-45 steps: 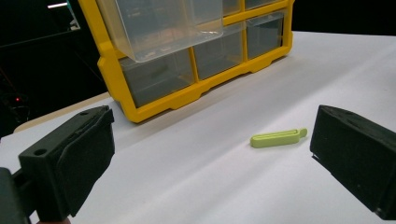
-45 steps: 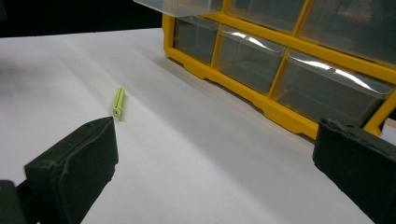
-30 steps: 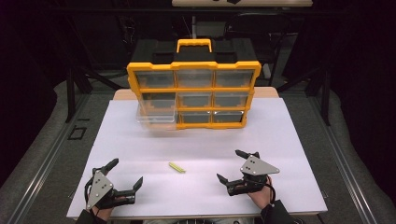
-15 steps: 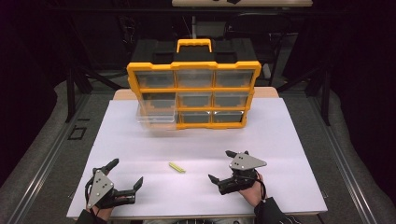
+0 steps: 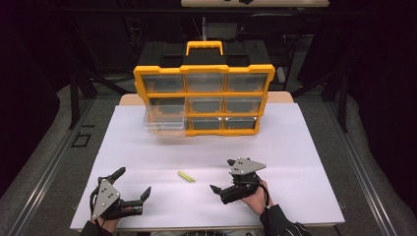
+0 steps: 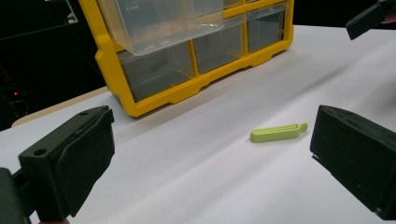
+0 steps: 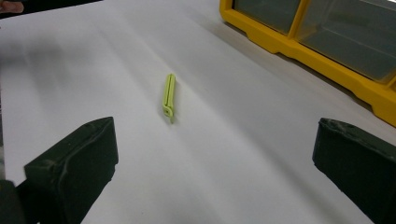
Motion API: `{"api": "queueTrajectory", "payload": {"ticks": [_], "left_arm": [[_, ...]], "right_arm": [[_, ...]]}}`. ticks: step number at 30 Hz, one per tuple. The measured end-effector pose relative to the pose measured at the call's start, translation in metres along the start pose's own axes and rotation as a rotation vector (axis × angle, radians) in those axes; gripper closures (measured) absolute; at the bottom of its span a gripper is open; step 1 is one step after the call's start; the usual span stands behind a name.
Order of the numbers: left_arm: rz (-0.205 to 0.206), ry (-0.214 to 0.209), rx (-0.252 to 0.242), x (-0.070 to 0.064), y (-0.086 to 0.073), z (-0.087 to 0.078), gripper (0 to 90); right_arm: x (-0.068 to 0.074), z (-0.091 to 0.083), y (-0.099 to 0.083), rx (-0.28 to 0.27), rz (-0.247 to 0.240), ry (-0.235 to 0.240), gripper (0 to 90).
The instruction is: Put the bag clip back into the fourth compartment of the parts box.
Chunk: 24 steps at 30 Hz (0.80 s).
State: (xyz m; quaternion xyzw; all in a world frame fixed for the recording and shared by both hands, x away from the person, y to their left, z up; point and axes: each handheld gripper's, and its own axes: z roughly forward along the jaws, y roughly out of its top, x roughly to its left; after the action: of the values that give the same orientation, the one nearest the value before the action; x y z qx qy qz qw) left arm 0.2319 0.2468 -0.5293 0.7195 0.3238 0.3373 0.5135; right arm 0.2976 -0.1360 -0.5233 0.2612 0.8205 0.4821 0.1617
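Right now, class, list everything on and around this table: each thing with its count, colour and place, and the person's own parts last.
Slim plastic clip: one, light green, flat on the sheet between the grippers.
Drawer organiser: one, yellow frame, nine clear drawers, far side.
Pulled-out drawer: one, clear, lower left of organiser.
White sheet: one, covering the table.
Left gripper: one, black, open, near left.
Right gripper: one, black, open, near right.
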Motion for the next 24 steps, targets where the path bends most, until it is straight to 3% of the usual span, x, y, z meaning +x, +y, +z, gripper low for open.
{"api": "queueTrajectory", "payload": {"ticks": [24], "left_arm": [[-0.003, -0.006, 0.009, 0.0, 0.0, 0.001, 0.2]], "right_arm": [[0.006, 0.046, 0.039, 0.145, -0.01, 0.076, 0.0]]}}
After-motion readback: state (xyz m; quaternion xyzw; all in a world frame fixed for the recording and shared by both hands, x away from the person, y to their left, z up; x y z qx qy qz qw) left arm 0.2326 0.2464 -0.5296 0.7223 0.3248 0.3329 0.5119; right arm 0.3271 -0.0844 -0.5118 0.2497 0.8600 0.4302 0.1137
